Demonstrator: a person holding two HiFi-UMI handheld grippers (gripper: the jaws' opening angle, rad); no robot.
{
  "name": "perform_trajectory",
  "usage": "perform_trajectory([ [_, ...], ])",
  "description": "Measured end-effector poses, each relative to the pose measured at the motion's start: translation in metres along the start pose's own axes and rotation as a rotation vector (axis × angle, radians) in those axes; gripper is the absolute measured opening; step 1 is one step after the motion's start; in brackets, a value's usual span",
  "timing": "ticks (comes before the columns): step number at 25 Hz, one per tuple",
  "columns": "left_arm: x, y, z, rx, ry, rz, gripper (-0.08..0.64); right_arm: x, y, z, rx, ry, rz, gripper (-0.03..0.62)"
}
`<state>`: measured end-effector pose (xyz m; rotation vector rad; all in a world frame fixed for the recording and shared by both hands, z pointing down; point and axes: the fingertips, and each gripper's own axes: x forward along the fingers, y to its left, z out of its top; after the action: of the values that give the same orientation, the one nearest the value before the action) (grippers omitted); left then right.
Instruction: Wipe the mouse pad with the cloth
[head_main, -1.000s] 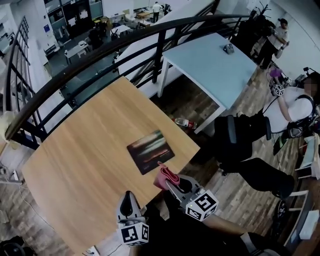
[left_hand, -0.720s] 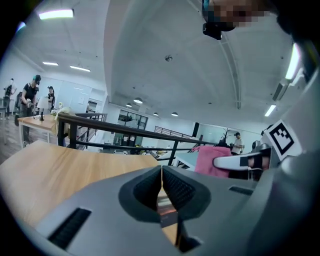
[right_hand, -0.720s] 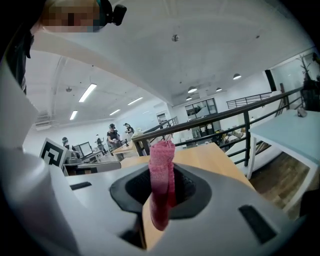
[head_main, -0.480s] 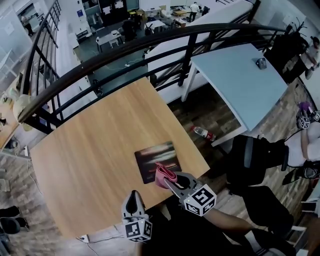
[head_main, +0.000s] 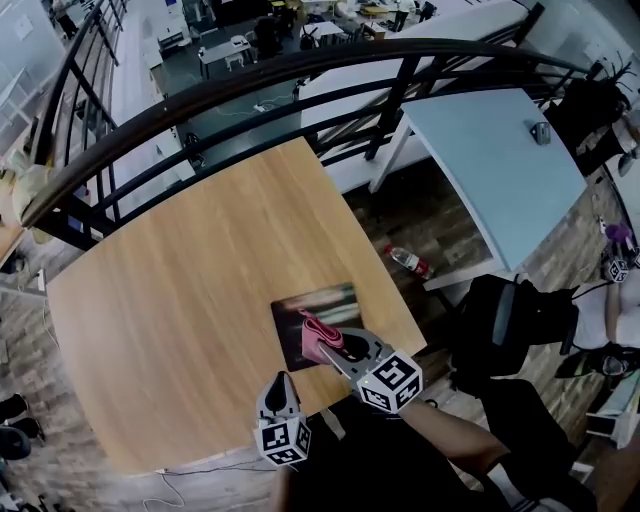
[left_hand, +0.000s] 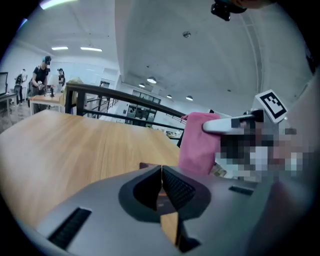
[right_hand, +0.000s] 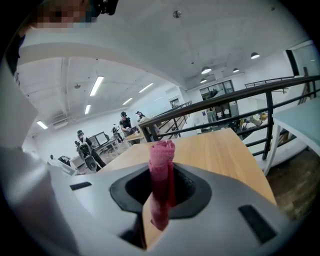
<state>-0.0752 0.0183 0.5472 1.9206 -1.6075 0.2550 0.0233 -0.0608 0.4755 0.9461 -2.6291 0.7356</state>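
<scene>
A dark rectangular mouse pad (head_main: 320, 308) lies near the front right edge of the wooden table (head_main: 180, 300). A pink cloth (head_main: 320, 338) hangs over the pad's near part, pinched in my right gripper (head_main: 340, 347). In the right gripper view the cloth (right_hand: 161, 180) stands folded between the jaws of that gripper (right_hand: 161, 197). My left gripper (head_main: 281, 384) is shut and holds nothing, near the table's front edge, left of the right one. In the left gripper view the jaws of the left gripper (left_hand: 161, 186) meet, and the pink cloth (left_hand: 197, 142) shows ahead to the right.
A black railing (head_main: 250, 75) curves round the table's far side. Beyond the table's right edge stand a light blue table (head_main: 490, 160) and a black chair (head_main: 505, 310). A bottle (head_main: 408, 262) lies on the floor between them.
The head view has swung, so the table sits more to the left. My right gripper has carried the pink cloth forward over the near part of the mouse pad. The left gripper stays shut.
</scene>
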Motion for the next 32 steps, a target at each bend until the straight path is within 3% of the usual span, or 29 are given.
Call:
perform_trajectory([
  [9, 0.048, 0.022, -0.059, -0.069, 0.132, -0.049, 0.023, 0.079, -0.026, -0.043, 0.051, 0.125, 0.018, 0.075],
  [21, 0.087, 0.032, -0.094, -0.133, 0.224, -0.071, 0.023, 0.157, -0.033, -0.089, 0.100, 0.273, 0.090, 0.075],
  [32, 0.103, 0.037, -0.114, -0.240, 0.313, -0.070, 0.023, 0.187, -0.068, -0.129, 0.125, 0.404, 0.020, 0.075],
])
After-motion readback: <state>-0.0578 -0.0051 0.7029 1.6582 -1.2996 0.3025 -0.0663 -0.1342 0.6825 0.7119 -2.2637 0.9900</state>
